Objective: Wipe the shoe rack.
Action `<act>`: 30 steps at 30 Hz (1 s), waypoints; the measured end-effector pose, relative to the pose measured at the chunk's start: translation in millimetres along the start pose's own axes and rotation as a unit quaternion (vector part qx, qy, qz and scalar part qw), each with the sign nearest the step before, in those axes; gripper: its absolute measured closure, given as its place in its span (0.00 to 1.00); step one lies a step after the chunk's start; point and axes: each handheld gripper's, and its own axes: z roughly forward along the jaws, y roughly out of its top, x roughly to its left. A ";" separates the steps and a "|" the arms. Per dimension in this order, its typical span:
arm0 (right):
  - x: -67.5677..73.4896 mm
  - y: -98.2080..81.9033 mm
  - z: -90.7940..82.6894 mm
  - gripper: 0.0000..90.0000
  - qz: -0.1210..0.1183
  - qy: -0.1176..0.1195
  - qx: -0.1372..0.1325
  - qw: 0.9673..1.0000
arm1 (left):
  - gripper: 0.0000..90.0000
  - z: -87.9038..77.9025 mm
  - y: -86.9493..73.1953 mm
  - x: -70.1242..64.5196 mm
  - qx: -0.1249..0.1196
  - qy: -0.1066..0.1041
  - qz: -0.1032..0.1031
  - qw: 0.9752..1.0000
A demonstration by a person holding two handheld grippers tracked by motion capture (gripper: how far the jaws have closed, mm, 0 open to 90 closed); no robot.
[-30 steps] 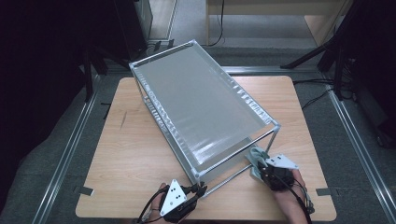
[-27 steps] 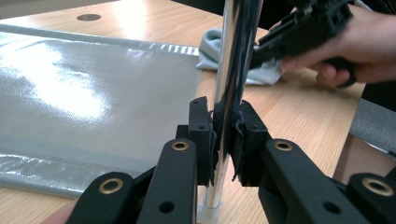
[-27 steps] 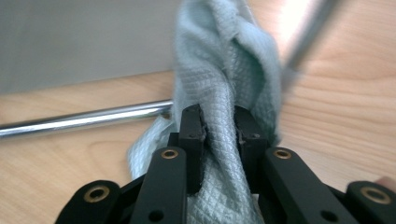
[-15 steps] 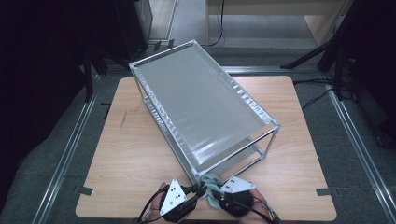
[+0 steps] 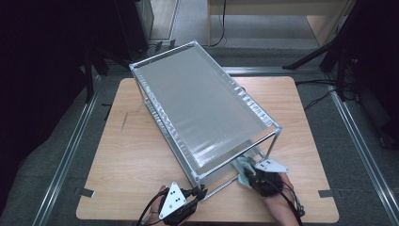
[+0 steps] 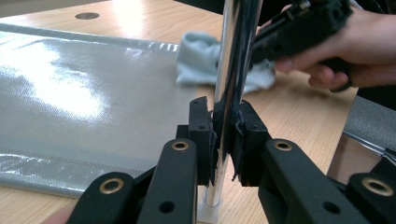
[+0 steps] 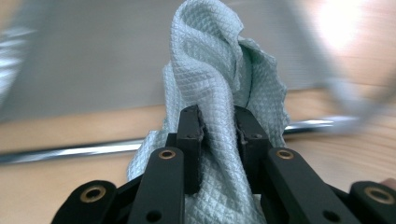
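A pale mint waffle-weave cloth [image 7: 219, 88], bunched upright, sits pinched between the jaws of the right gripper [image 5: 255, 173] at the near right end of the rack's lower shelf [image 6: 79, 98]. Half a second earlier that gripper was close beside the left one; it has since swung right along the rack's front edge, suggesting a wiping pass is under way across the grey liner. The left gripper [image 6: 223, 135] remains clamped on the chrome corner post [image 6: 233, 56], steadying the shelving rack [image 5: 202, 108] on the wooden table [image 5: 131, 160].
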 end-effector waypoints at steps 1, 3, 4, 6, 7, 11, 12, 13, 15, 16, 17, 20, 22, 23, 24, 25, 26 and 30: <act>-9.8 0.7 -0.7 0.85 0.009 -0.045 -0.006 0.999 | 0.90 -0.9 -0.5 -0.2 -0.001 0.001 -0.001 1.000; -14.7 1.2 -1.7 0.85 0.018 -0.063 -0.010 0.998 | 0.90 -1.5 -0.9 -0.2 -0.001 0.001 -0.001 1.000; -14.7 1.2 -1.7 0.85 0.018 -0.063 -0.010 0.998 | 0.90 -1.5 -0.9 -0.2 -0.001 0.001 -0.001 1.000; -13.9 2.1 -2.2 0.85 0.021 -0.064 -0.015 0.998 | 0.90 -1.6 -1.2 -0.2 -0.002 0.001 -0.002 1.000; -5.1 3.7 -1.3 0.85 0.016 -0.051 -0.019 0.998 | 0.90 -1.6 -1.2 -0.1 -0.002 0.000 -0.003 1.000; 38.2 3.1 10.9 0.85 -0.023 0.002 -0.012 1.000 | 0.90 -1.3 -1.1 -0.2 -0.001 0.001 -0.002 1.000; 53.1 1.9 15.0 0.85 -0.037 0.022 -0.006 0.999 | 0.90 -1.4 -1.0 -0.4 -0.001 0.002 -0.001 1.000; 67.4 0.8 18.2 0.85 -0.056 0.042 -0.002 0.998 | 0.90 -1.4 -1.0 -0.4 0.000 0.002 -0.001 1.000; 78.1 0.0 20.3 0.85 -0.063 0.058 -0.001 0.996 | 0.90 -1.6 -1.1 -0.2 0.000 0.002 -0.001 1.000; 94.7 -0.7 22.5 0.85 -0.070 0.097 0.005 0.993 | 0.90 -1.6 -1.2 -0.1 -0.001 0.001 -0.001 1.000; 107.4 -1.2 24.0 0.85 -0.074 0.131 0.008 0.989 | 0.90 -2.0 -1.5 0.2 -0.001 0.000 -0.002 1.000; 109.7 -1.0 25.1 0.85 -0.082 0.127 0.012 0.988 | 0.89 -2.4 -1.8 1.1 -0.002 -0.002 -0.005 1.000; 97.2 0.8 26.5 0.85 -0.064 0.117 0.015 0.991 | 0.89 -2.4 -1.9 1.4 -0.002 -0.003 -0.007 1.000; 78.9 2.2 27.7 0.84 -0.072 0.070 0.007 0.995 | 0.89 -2.4 -1.8 1.3 -0.002 -0.003 -0.007 1.000; 78.9 2.2 27.7 0.84 -0.072 0.070 0.007 0.995 | 0.89 -2.4 -1.8 1.3 -0.002 -0.003 -0.007 1.000; 55.2 4.2 27.7 0.84 -0.052 0.025 -0.001 0.998 | 0.89 -2.2 -1.7 1.3 -0.002 -0.003 -0.006 1.000; 55.2 4.2 27.7 0.84 -0.052 0.025 -0.001 0.998 | 0.89 -2.2 -1.7 1.3 -0.002 -0.003 -0.006 1.000; 14.1 5.5 20.6 0.83 -0.024 -0.079 -0.016 0.996 | 0.89 -1.8 -2.0 1.8 -0.003 -0.004 -0.007 1.000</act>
